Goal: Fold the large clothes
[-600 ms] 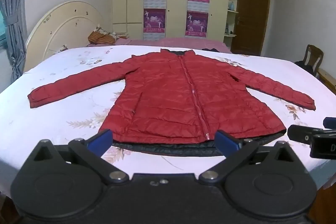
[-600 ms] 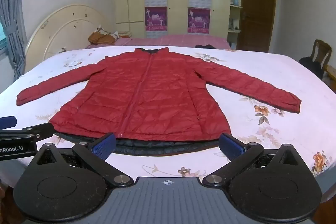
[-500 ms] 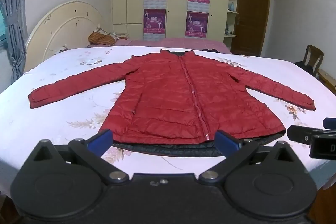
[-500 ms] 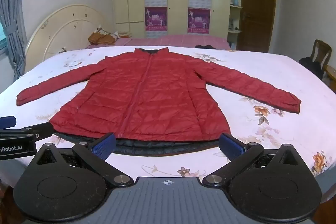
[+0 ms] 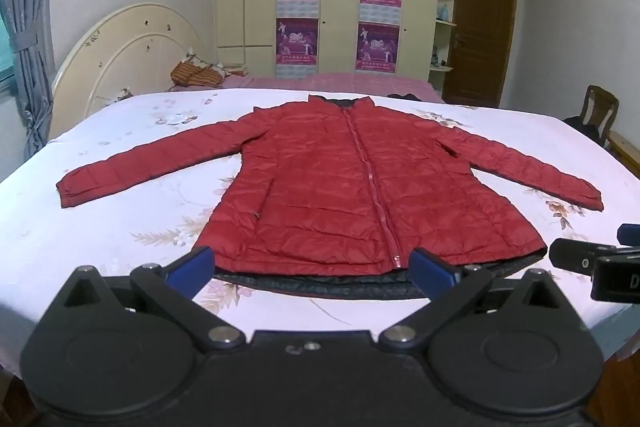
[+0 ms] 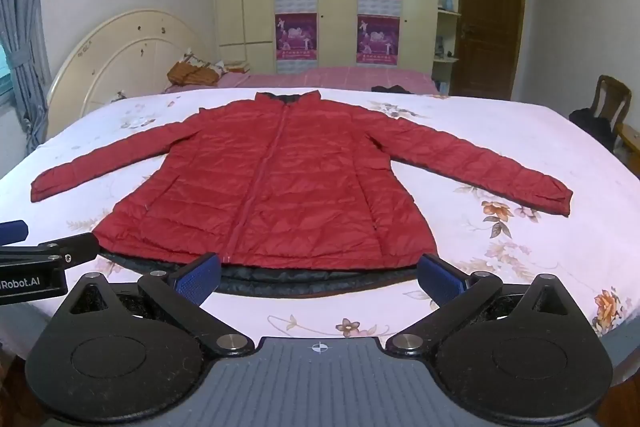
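Note:
A red puffer jacket point(image 5: 352, 187) lies flat and zipped on the bed, front up, both sleeves spread out to the sides, dark lining showing along the hem. It also shows in the right wrist view point(image 6: 272, 183). My left gripper point(image 5: 312, 267) is open and empty, held just short of the hem near the bed's front edge. My right gripper point(image 6: 320, 275) is open and empty, also just short of the hem. Each gripper shows at the edge of the other's view.
The bed point(image 5: 100, 227) has a white floral sheet and a cream headboard point(image 5: 120, 67) at the left. A pink bed point(image 5: 340, 83) and a wardrobe with posters stand behind. A wooden chair point(image 5: 600, 111) and a door are at the right.

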